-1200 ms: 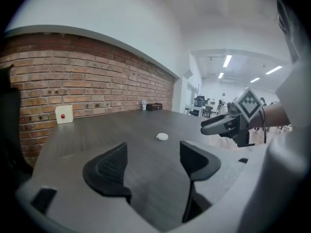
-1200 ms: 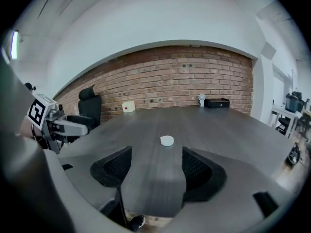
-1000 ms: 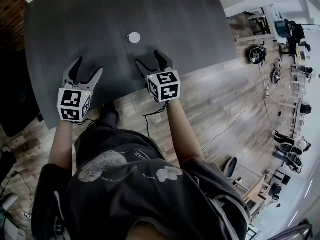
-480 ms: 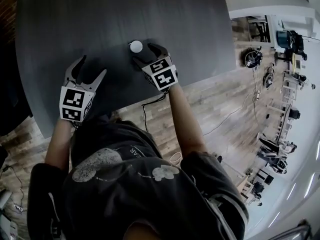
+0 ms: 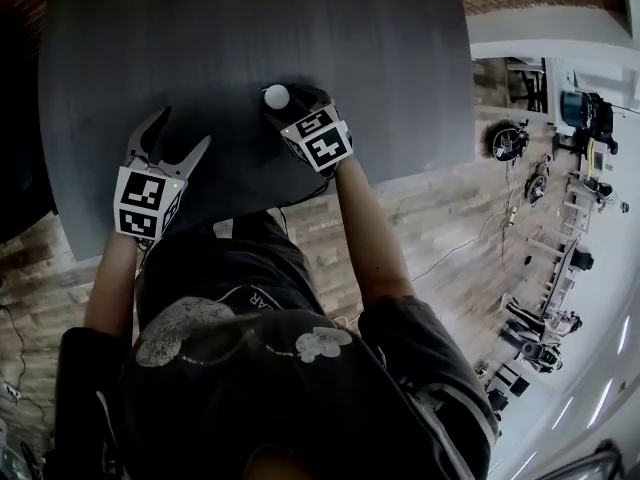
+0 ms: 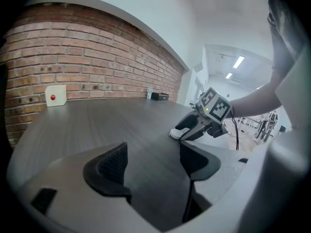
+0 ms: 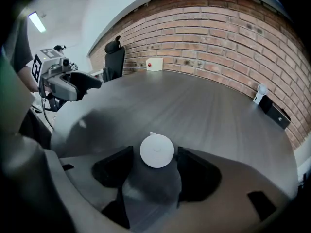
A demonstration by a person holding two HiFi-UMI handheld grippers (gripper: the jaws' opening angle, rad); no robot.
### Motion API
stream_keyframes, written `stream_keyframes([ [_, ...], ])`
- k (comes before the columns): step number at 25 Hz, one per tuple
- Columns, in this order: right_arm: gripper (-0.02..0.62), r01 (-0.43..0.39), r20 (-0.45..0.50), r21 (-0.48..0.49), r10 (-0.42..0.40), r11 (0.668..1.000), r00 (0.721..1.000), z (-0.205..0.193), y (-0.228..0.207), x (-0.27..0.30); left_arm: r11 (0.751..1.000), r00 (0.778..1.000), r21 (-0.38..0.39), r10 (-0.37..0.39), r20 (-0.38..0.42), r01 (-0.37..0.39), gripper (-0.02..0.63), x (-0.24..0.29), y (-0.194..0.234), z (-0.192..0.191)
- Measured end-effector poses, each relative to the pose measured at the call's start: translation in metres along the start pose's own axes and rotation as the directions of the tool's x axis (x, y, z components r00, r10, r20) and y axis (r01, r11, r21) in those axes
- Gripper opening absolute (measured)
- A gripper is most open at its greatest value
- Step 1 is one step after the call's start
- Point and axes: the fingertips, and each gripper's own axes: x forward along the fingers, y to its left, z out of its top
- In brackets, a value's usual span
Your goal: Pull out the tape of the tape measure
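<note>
The tape measure (image 7: 157,151), a small white round case, lies flat on the dark desk (image 5: 250,28) near the person's edge, right of the middle. The right hand-held gripper (image 5: 287,99) is lowered over it, and in the right gripper view the case sits between the tips of the 2 jaws. The jaws are parted a little wider than the case: the right jaw is at its rim, and a thin gap shows on the left side. I cannot tell whether either jaw presses on it. A short tab (image 7: 152,133) sticks out from the far side of the case, pointing away from the gripper.

The left hand-held gripper (image 5: 181,132) hovers over the desk well to the left of the case, its jaws spread wide with only bare desk between them. In the left gripper view (image 6: 153,161) the right hand-held gripper (image 6: 187,130) shows ahead and to the right, tilted down, with the tape measure (image 6: 177,133) at its tips.

At the desk's far edge, against a brick wall (image 7: 233,38), stands a white box (image 7: 154,64) with a red dot. A black chair (image 7: 114,57) is beside the desk.
</note>
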Motion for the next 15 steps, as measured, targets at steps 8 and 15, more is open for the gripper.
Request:
stream_keyframes([
  [8,0.235,-0.087,0.063,-0.087,0.092,0.992,0.994,0.001,0.006,0.005,0.997,0.997,0.010,0.078,-0.020,-0.078,0.333,0.002,-0.011,-0.003],
  [15,0.229,-0.089,0.042,-0.105,0.094,0.990,0.995,-0.001,0.010,0.006,0.993,0.992,-0.018,0.120,-0.027,-0.120,0.333,-0.003,-0.026,-0.007],
])
